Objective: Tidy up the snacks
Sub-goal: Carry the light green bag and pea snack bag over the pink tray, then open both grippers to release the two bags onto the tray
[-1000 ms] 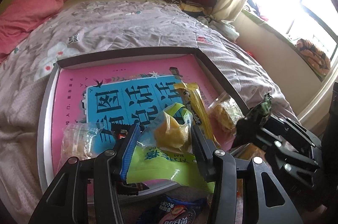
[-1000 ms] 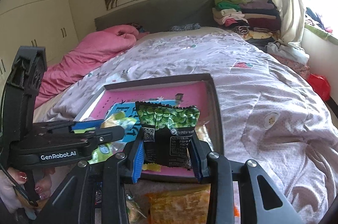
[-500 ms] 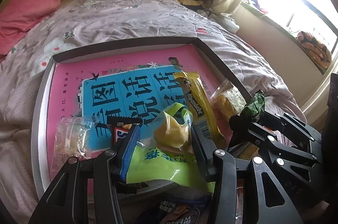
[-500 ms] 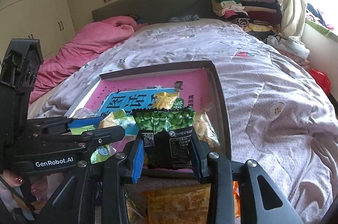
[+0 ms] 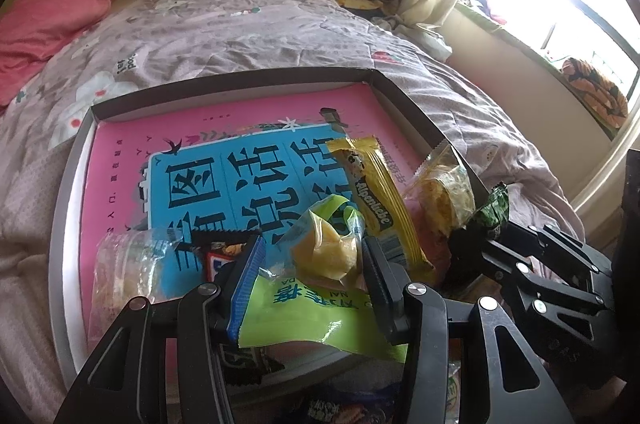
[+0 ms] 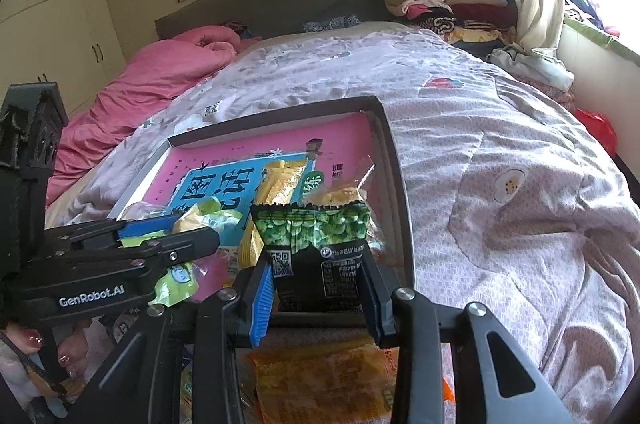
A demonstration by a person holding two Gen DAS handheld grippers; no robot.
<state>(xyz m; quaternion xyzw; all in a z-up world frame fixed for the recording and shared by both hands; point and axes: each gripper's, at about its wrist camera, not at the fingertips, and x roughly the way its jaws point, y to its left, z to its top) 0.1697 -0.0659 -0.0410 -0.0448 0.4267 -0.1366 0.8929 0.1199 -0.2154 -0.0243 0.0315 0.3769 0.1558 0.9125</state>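
Left tool pinched a lime packet over the tray's near edge; right tool pinched a pea packet just beside it. Risk: dropped bags could land on the yellow bar or clear packet, or slip off onto the bed.

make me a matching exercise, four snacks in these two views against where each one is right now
Snacks:
1. lime-green packet
2. green pea packet
3. yellow stick pack
4. orange packet

Places:
A. lying in the tray on the pink book
B. between the jaws of the right gripper
C. outside the tray, below the right gripper
D. between the jaws of the left gripper

Pairs: 1-D, 2-B, 3-A, 4-C
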